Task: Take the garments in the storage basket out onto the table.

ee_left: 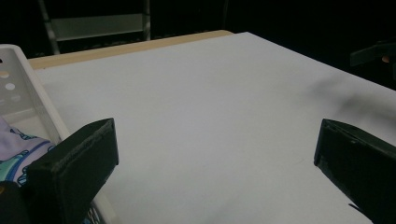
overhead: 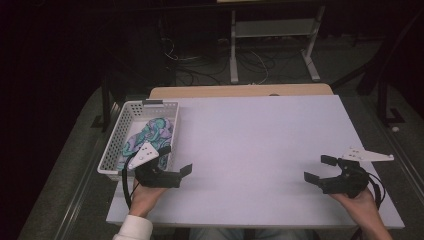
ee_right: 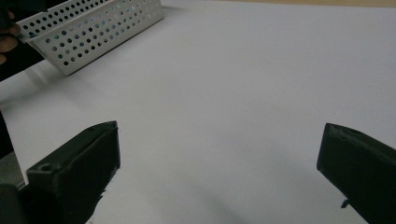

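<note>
A white perforated basket (overhead: 113,134) stands at the table's left edge with a teal and purple patterned cloth (overhead: 150,133) lying in it. My left gripper (overhead: 175,161) is open at the basket's near right corner, nothing between its jaws; in the left gripper view the basket wall (ee_left: 28,100) and a bit of cloth (ee_left: 16,151) sit at the left. My right gripper (overhead: 320,169) is open over the table's near right part, jaws wide and empty. In the right gripper view the basket (ee_right: 88,32) lies far off at the upper left.
The white table top (overhead: 250,140) spreads between the two grippers. A tan strip (overhead: 240,91) runs along its far edge. Beyond it, a metal stand's legs (overhead: 272,50) and cables lie on the dark floor.
</note>
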`<state>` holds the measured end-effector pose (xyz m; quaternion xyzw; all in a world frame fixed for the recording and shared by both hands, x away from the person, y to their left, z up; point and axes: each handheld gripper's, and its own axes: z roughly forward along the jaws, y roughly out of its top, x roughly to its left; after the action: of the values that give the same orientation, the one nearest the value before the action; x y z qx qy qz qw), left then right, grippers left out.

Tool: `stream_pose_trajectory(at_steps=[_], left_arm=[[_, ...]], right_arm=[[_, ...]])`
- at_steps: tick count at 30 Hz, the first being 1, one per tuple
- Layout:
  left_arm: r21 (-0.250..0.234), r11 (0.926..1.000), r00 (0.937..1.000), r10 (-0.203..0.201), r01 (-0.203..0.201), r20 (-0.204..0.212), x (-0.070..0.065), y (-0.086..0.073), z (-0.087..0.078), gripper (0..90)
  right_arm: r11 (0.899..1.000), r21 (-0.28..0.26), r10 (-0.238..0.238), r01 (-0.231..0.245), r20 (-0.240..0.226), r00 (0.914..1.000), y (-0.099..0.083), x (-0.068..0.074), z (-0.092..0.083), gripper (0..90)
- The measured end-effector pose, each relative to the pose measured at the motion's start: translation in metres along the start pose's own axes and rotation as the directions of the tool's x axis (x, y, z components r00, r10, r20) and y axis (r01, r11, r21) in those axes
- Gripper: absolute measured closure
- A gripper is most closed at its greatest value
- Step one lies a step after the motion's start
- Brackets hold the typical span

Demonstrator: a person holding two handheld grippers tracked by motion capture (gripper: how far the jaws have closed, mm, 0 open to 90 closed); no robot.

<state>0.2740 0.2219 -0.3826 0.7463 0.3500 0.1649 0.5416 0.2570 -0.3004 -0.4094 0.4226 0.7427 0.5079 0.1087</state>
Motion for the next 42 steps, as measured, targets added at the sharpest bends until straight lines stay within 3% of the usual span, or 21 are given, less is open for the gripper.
stream_pose_trajectory(at_steps=[17, 37, 42], left_arm=[[-0.011, 0.9998, 0.9999, -0.014, 0.014, 0.005, -0.002, 0.002, -0.001, 0.0], [-0.008, 0.9999, 0.9999, 0.014, -0.014, 0.01, -0.003, 0.014, -0.007, 0.0], [-0.024, 0.9997, 0.9998, -0.007, 0.008, 0.02, 0.0, 0.02, -0.01, 0.0]], right_arm=[[1.0, 0.007, 0.002, -0.002, -0.01, 0.9999, 0.001, 0.001, 0.0, 0.0], [0.999, 0.032, -0.005, 0.005, -0.012, 0.9999, 0.001, 0.003, 0.006, 0.0], [1.0, 0.031, -0.003, 0.003, -0.01, 0.9999, 0.001, 0.003, 0.005, 0.0]])
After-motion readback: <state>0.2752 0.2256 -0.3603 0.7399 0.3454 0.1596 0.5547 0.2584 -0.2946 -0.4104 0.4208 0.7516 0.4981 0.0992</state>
